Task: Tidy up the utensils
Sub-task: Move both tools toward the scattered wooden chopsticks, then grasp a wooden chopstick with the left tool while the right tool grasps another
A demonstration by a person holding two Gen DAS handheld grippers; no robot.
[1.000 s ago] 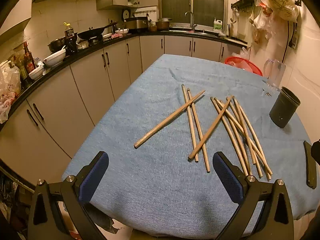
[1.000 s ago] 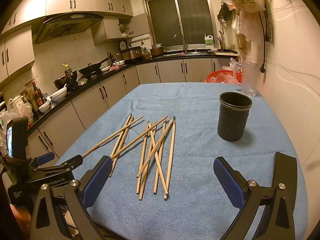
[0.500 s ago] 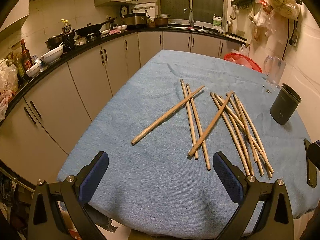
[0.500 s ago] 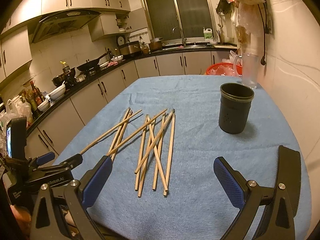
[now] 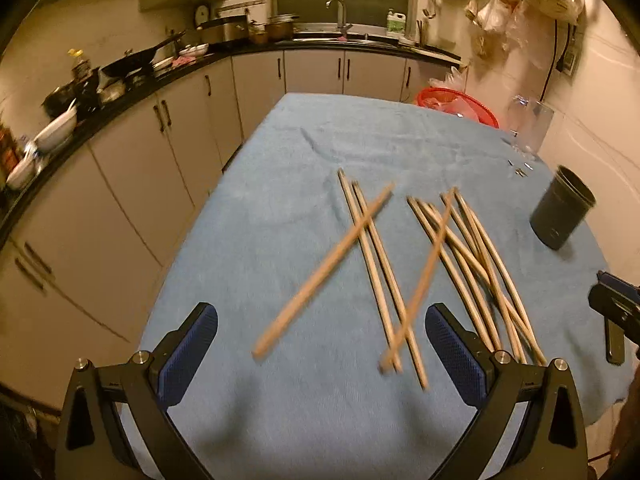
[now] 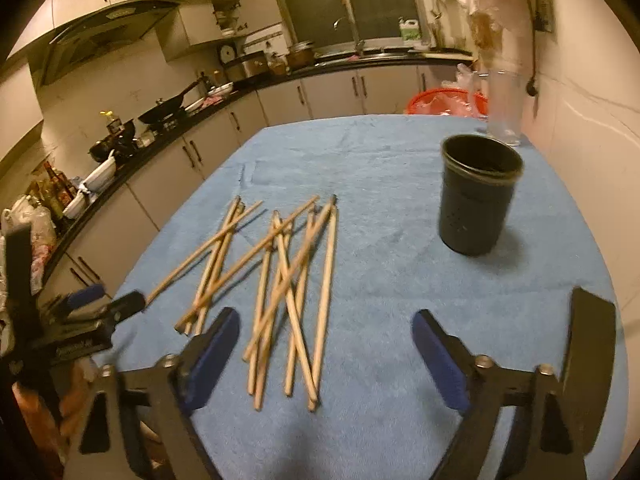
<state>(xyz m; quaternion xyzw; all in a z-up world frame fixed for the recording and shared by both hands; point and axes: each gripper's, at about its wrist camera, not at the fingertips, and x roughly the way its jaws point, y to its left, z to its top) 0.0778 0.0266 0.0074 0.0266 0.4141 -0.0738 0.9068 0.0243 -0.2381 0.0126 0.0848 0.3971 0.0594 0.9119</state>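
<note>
Blue-clothed table [image 5: 280,208], chopsticks [image 6: 288,280] scattered ahead of both grippers, left fingers [image 5: 188,356] spread empty, right fingers [image 6: 212,356] closing on nothing

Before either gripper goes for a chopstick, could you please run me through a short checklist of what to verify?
1. Chopsticks lying loose on the blue cloth, none yet in a gripper: ok.
2. Black holder upright with its mouth unobstructed: ok. Whether it is empty: cannot tell.
3. Left gripper open, nothing between its pads: ok.
4. Right gripper has its jaws closing with nothing between them; they should be wide for a pick: not ok.
5. One chopstick free to take alone: not ok for most, since they cross and overlap.
6. Sharp view for aiming: not ok, both views are motion-blurred.
</note>
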